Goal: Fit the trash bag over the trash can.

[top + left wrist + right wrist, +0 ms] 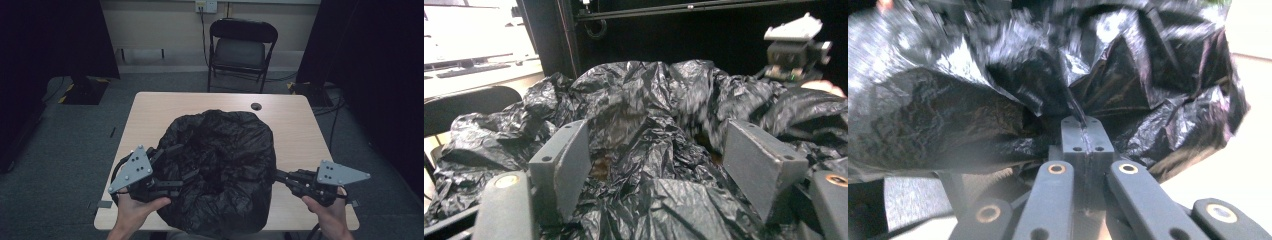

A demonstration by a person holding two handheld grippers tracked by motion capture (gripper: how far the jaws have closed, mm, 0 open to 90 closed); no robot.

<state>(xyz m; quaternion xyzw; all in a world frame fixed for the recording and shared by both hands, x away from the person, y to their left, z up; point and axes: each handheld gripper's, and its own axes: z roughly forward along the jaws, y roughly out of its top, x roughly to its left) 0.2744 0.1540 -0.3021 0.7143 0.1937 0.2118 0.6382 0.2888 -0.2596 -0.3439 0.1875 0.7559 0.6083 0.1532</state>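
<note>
A crumpled black plastic bag (220, 170) covers the middle of my bench (150, 115) and spills over the near edge between my two hands. My left tongs (172, 167) lie on the bag's side toward the left edge, jaws standing wide apart; in the left gripper view the crinkled film (644, 150) bulges up between the two pads (569, 165) and lies against their lower parts without being pinched. My right tongs (280, 176) sit near the right end of the near edge, and their jaws are pressed flat together on a thin fold of the bag (1075, 107), which stretches taut from their tip in the right gripper view. That view is blurred. Beyond the far edge, on the floor, stands a folding chair (240, 50).
</note>
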